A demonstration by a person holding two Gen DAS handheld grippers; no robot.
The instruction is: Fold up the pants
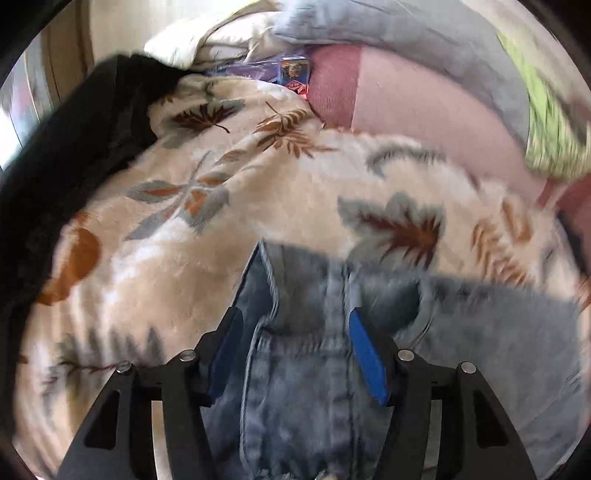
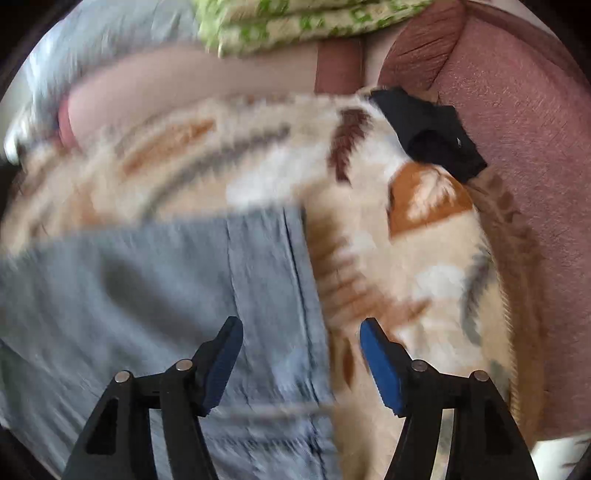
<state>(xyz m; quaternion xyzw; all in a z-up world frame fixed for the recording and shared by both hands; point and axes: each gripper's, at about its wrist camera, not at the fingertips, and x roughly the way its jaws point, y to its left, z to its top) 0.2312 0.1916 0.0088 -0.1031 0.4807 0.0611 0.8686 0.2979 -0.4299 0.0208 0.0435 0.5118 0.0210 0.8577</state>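
1. The left gripper (image 1: 293, 314) had its jaws apart, with bunched light-blue denim of the pants (image 1: 295, 387) lying between them; whether the pads touched the cloth could not be told.
2. The right gripper (image 2: 301, 325) likewise had its jaws spread wide, hovering over the edge of the pants (image 2: 166, 280), one finger over denim and the other over the blanket.
3. The pants lay on a cream fleece blanket (image 1: 221, 206) printed with brown, orange and grey leaves, nearest the cameras and spreading toward the right in the left wrist view.
4. Beyond the blanket (image 2: 424, 258) sat a dark pink upholstered surface (image 2: 517, 147), with a small black item (image 2: 432, 133) resting at the blanket's far edge.
5. Farther off in the left wrist view were a black garment (image 1: 74, 147), a pale grey-blue cloth (image 1: 406, 33) and a green-patterned fabric (image 1: 550, 129), all blurred.
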